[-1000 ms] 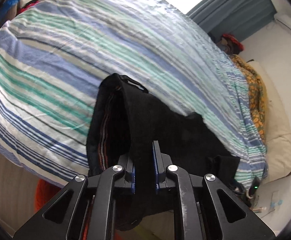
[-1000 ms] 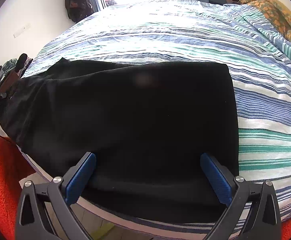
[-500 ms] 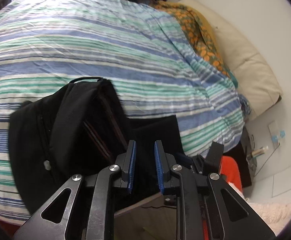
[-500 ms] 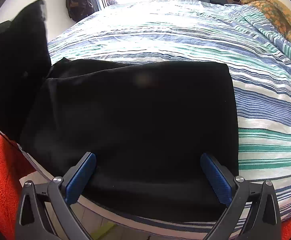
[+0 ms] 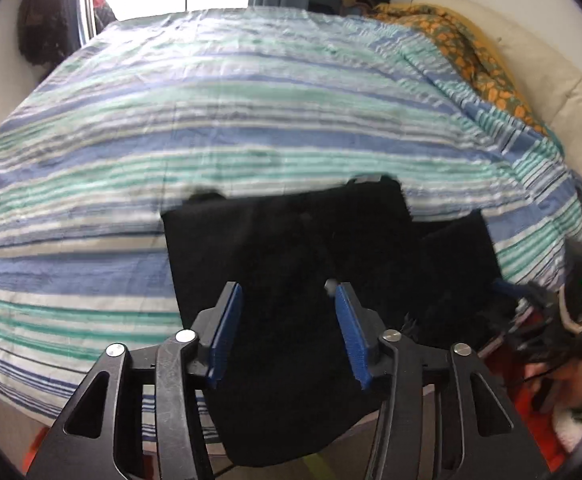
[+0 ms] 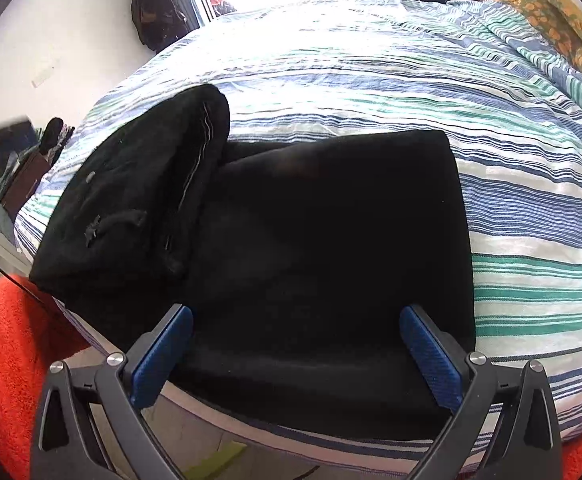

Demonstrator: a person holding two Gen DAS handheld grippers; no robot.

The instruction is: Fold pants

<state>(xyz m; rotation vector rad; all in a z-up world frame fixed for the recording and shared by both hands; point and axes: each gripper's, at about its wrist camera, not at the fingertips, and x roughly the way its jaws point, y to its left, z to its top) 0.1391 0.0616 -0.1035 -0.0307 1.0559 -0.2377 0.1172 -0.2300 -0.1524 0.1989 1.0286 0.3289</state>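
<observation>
Over bed edge | left tongs [image 5: 287,300] just opening, seemingly clear of black pants [image 5: 291,240] | right tongs [image 6: 295,332] spread wide

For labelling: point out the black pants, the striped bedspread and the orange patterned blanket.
black pants [image 6: 331,240]: right wrist view, flat middle panel.
striped bedspread [image 5: 211,120]: left wrist view, bare middle.
orange patterned blanket [image 5: 475,56]: left wrist view, its middle.

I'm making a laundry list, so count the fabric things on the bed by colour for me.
Black: 1, the pants, partly folded over themselves
Blue, green and white stripes: 1, the bedspread
Orange and yellow pattern: 1, the blanket at the far side
Cream: 1, the pillow
Total: 4
</observation>
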